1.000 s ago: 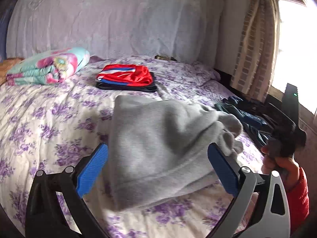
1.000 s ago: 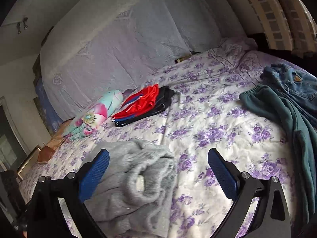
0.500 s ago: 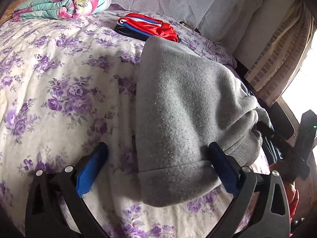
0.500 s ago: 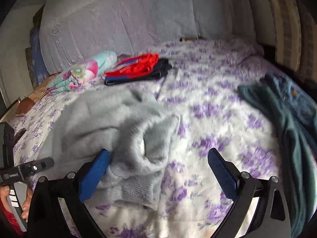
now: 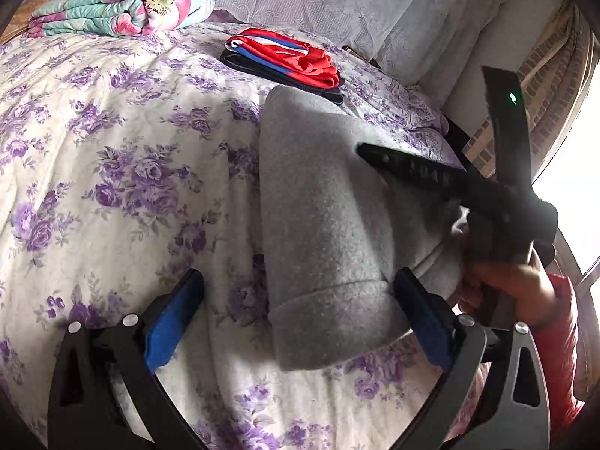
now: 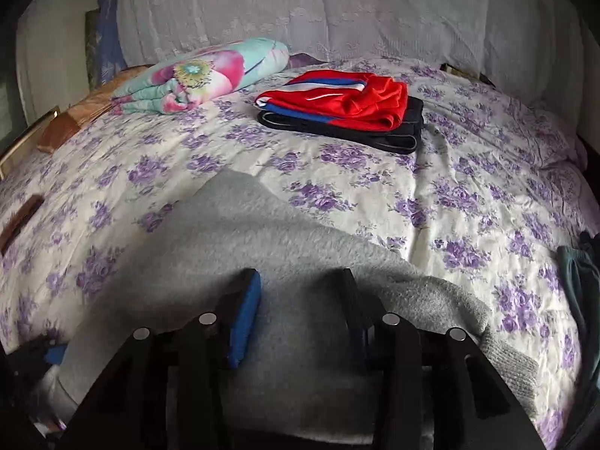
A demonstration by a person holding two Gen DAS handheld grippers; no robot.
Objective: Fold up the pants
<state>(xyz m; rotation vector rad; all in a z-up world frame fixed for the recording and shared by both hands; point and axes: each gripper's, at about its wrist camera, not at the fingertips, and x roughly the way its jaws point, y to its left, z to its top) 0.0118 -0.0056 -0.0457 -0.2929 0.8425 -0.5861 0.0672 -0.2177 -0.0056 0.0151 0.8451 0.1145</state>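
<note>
Grey fleece pants lie bunched lengthwise on the floral bedspread. My left gripper is open, and its blue pads stand either side of the near cuffed end without pressing it. My right gripper points down onto the grey pants. Its jaws are closing with a ridge of grey fabric between them, and the left blue pad's face still shows. In the left wrist view the right gripper's black fingers rest on the pants, held by a hand in a red sleeve.
A folded stack of red, blue and black garments lies toward the headboard, with a rolled floral blanket to its left. Teal clothing hangs at the bed's right edge. A lace-covered headboard closes the far side.
My right gripper swept left from over bare bedspread onto the grey pants, and its jaws narrowed. My left gripper dipped and tilted toward the pants' cuffed end, then held still.
</note>
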